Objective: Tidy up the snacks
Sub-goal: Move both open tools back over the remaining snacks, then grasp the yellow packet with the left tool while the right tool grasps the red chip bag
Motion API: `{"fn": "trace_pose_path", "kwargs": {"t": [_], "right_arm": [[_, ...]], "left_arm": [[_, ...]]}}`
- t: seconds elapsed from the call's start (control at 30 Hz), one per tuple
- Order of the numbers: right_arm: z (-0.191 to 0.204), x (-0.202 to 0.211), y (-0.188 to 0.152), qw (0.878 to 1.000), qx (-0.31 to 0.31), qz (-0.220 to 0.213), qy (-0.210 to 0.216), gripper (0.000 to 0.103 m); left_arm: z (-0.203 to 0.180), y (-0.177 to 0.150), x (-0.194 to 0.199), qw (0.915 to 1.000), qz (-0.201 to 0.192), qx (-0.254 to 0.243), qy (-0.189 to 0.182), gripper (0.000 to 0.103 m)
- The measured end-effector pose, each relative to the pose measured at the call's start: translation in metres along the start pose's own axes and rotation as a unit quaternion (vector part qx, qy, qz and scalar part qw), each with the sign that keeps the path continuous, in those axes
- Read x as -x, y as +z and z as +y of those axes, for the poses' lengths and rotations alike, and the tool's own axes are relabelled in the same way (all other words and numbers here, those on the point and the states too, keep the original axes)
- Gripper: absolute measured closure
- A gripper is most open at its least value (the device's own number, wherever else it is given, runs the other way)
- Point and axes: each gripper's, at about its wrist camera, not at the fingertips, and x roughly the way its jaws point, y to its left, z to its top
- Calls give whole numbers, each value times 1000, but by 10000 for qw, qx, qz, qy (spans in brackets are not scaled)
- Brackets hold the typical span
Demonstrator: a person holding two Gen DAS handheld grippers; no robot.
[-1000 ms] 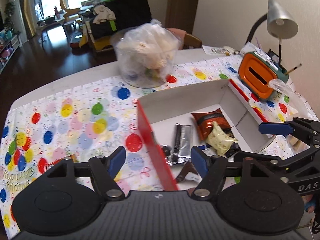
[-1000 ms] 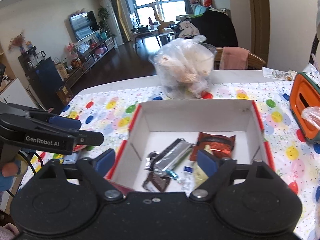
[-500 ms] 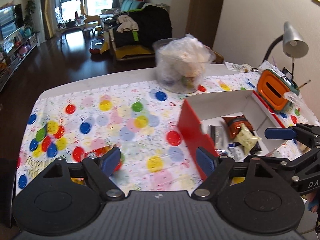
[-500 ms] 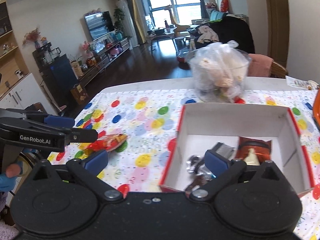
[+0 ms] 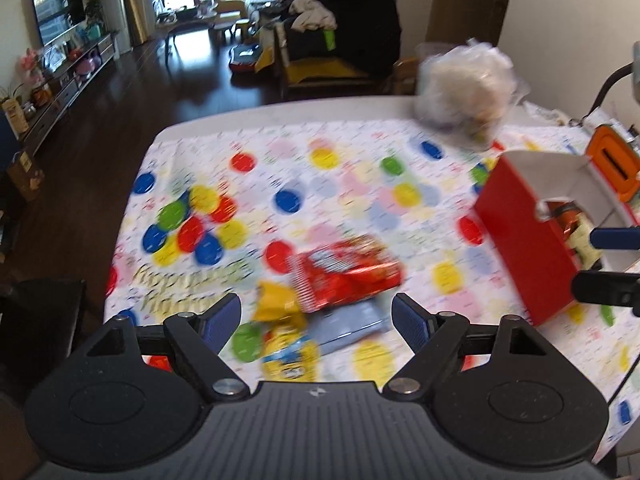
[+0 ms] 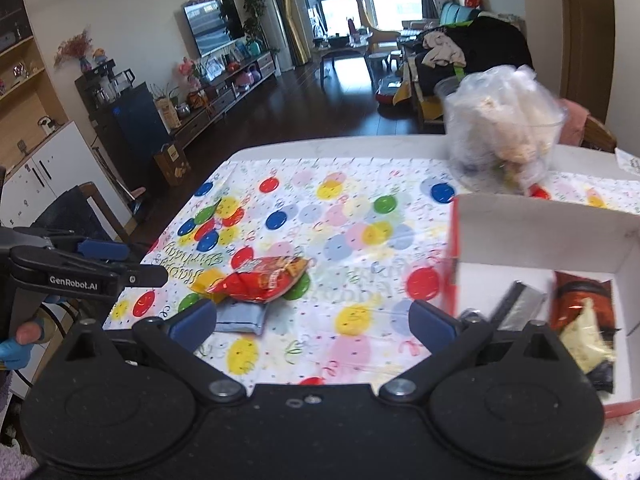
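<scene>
Dark wood floor, a TV and a sofa fill the top of the left wrist view. Lower down a table wears a spotty cloth (image 5: 340, 184). A red box (image 5: 528, 248) stands at the right edge, a clear bag (image 5: 464, 84) behind it. The left gripper (image 5: 316, 316) is spread wide and holds nothing. Between its blue tips lie a red snack bag (image 5: 344, 272), a yellow one (image 5: 280, 320) and a grey-blue one (image 5: 352, 324), all blurry.

From the right wrist, the right gripper (image 6: 312, 320) is wide too, and bare. The snack pile sits left of middle. "GenRobot.AI" shows on the other tool at the left edge. "Happy Birthday" is written on the cloth.
</scene>
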Motion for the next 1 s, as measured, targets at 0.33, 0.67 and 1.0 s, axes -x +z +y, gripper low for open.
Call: {"fn": "trace_pose_path", "kwargs": {"t": [0.33, 0.67, 1.0], "right_arm": [[43, -52, -8, 9978, 356, 560, -87, 0], [53, -87, -15, 9945, 345, 953, -269, 1], [51, -111, 11, 9932, 471, 974, -427, 1]], "left_arm": [[33, -16, -50, 9983, 426, -397, 2, 20], [33, -10, -101, 9949, 717, -702, 19, 20], [31, 1, -136, 9935, 849, -758, 90, 21]]}}
